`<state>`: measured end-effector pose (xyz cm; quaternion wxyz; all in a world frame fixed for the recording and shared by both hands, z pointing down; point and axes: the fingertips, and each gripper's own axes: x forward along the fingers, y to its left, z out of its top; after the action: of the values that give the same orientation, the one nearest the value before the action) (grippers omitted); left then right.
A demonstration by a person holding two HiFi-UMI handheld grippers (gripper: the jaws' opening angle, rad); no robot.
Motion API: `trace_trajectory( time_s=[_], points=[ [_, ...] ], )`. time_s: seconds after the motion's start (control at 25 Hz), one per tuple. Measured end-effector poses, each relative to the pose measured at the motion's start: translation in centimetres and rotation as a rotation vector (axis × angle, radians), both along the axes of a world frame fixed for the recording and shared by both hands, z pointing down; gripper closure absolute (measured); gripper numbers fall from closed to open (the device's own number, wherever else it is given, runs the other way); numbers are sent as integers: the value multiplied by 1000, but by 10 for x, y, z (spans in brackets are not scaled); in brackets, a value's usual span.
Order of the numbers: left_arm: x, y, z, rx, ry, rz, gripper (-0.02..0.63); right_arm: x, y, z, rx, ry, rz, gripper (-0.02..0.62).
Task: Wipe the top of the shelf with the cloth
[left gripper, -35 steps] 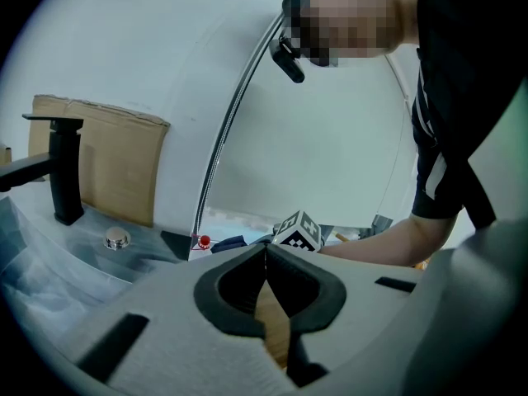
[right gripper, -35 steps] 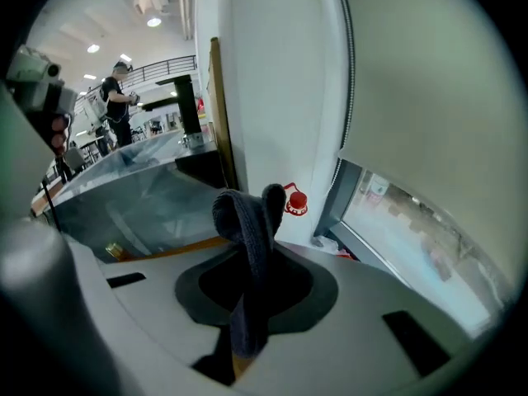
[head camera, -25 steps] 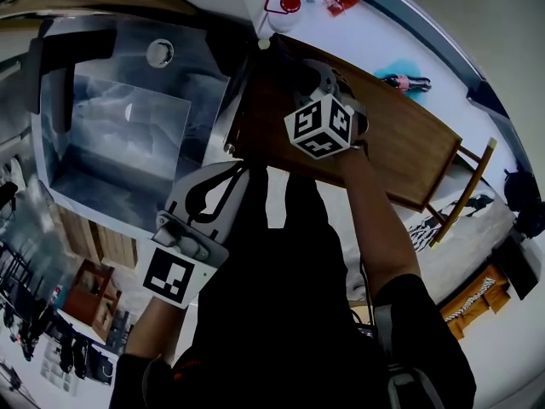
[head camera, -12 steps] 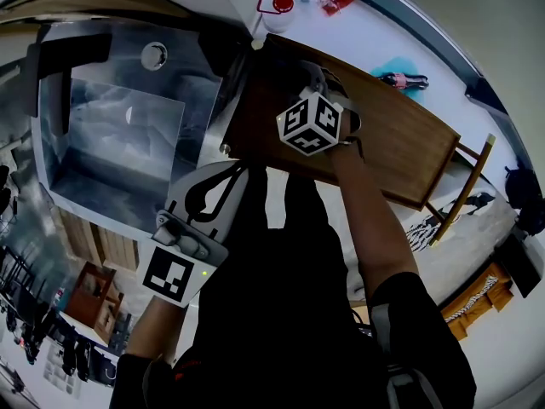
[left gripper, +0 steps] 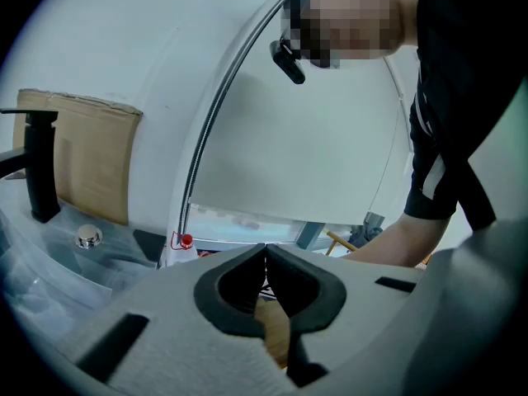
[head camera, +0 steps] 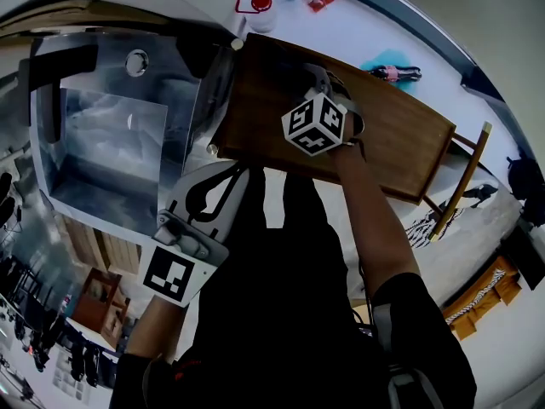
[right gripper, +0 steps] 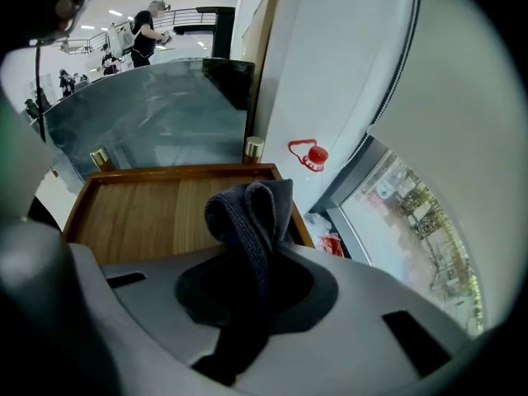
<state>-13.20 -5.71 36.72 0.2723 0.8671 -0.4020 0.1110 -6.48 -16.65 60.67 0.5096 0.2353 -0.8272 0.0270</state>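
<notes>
The brown wooden shelf top [head camera: 400, 143] stretches across the middle of the head view, with a raised rim around it. My right gripper [head camera: 322, 88] is over its left part, its marker cube facing up. In the right gripper view the jaws [right gripper: 247, 262] are shut on a dark grey knitted cloth [right gripper: 247, 209], which bunches out past the tips above the shelf top [right gripper: 140, 209]. My left gripper [head camera: 232, 173] hangs low by the person's body, short of the shelf's near edge. Its jaws [left gripper: 265, 252] are shut with nothing between them.
A plastic-covered metal sink [head camera: 111, 135] adjoins the shelf on the left. A white bottle with a red cap [head camera: 255, 5] stands beyond the shelf's far corner. A cola bottle [head camera: 393, 73] lies on the floor behind, and a wooden frame [head camera: 467, 181] stands at the shelf's right end.
The right gripper with the cloth has slid slightly along the shelf top, away from its left corner. The left gripper has stayed put. The head view has shifted a little.
</notes>
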Motion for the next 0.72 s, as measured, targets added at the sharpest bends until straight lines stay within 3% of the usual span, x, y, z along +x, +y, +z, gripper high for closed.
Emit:
trace_trajectory(
  time_s=[0.72],
  points=[
    [74,-6,-2,4,4,93,584,90,6,3,-24,13,100,546]
  ],
)
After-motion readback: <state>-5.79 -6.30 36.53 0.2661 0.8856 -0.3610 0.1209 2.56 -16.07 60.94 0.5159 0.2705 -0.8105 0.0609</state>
